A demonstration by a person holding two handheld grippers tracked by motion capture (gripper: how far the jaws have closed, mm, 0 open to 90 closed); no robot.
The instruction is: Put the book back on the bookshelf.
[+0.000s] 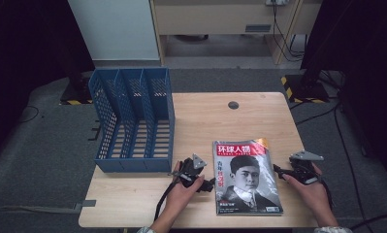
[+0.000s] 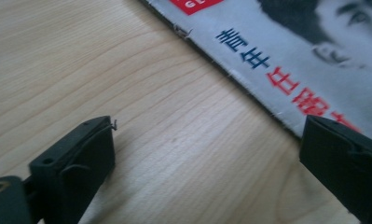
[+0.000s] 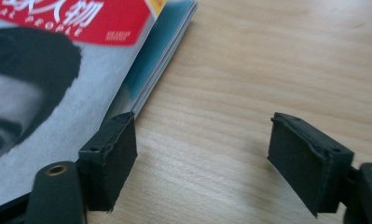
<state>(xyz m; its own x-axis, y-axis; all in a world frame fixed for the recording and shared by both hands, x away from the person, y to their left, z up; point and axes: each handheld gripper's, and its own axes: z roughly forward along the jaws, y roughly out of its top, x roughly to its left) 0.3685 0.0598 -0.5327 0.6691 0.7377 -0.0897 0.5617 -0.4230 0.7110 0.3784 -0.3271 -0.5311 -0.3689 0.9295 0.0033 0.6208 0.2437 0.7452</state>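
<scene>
A magazine (image 1: 247,177) with a red title band and a black-and-white portrait lies flat on the wooden table (image 1: 220,121). My left gripper (image 1: 211,184) rests on the table just beside its spine edge, open; in the left gripper view one jaw stands over the cover (image 2: 286,60) and the other over bare wood, the gripper (image 2: 207,158) holding nothing. My right gripper (image 1: 278,171) sits at the magazine's right edge, open too. In the right gripper view its left jaw is at the page edge of the magazine (image 3: 81,88), and the gripper (image 3: 202,158) has only wood between its jaws.
A blue mesh file holder (image 1: 135,121) with three slots stands at the table's left rear. A round cable hole (image 1: 233,105) sits near the far edge. A hand holds each gripper from the near side. Dark stands and cables are on the floor beyond.
</scene>
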